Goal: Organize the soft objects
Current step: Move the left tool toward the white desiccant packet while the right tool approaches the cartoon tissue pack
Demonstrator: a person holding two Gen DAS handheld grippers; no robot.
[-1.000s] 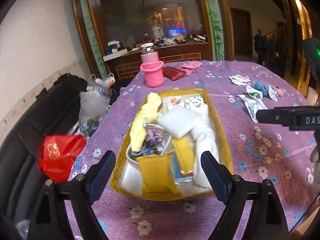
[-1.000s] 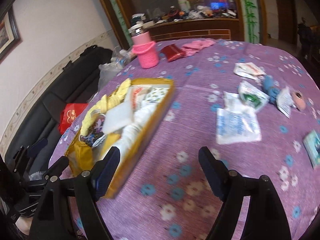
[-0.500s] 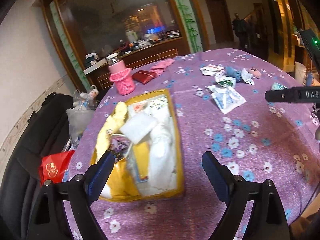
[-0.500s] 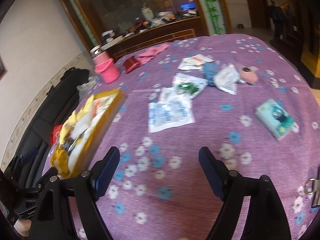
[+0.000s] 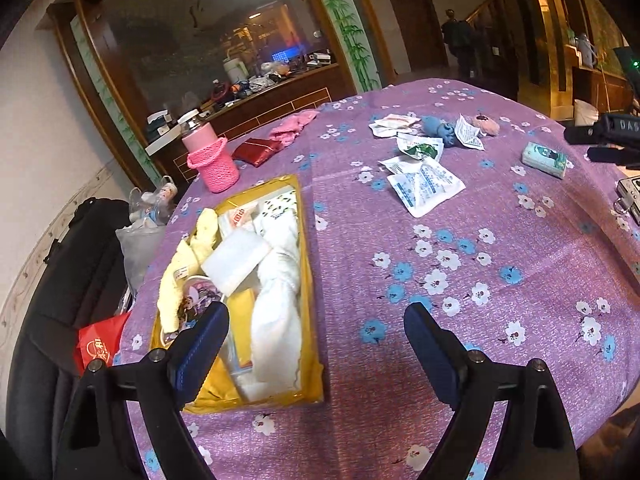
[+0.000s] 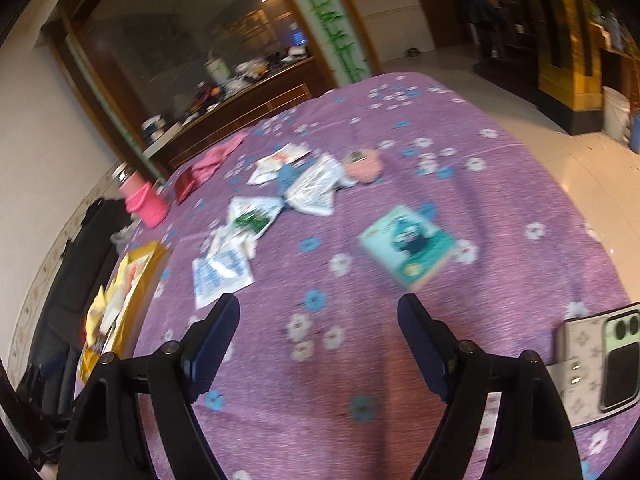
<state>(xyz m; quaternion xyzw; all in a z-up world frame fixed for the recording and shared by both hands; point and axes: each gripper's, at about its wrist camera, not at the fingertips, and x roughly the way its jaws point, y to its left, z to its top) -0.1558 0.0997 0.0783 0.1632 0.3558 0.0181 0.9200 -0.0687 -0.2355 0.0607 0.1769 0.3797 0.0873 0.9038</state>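
A purple flowered tablecloth (image 5: 460, 312) covers the table. Near its far left edge stands a bottle (image 5: 210, 156) in a pink knit sleeve, with a red pouch (image 5: 256, 150) just beside it. A phone (image 6: 600, 364) lies at the near right edge. Off the left side sit a black sofa (image 5: 60, 272), a red bag (image 5: 98, 344) and a clear plastic bag (image 5: 140, 236). Behind, a wooden counter (image 5: 272, 100) is cluttered with items, and a person (image 5: 454, 42) stands in the far hallway

1 yellow tray (image 5: 308, 280), 1 pink cup (image 5: 214, 164), 1 tissue pkt (image 5: 544, 159), 1 phone (image 6: 600, 364), 1 red pouch (image 5: 256, 150)
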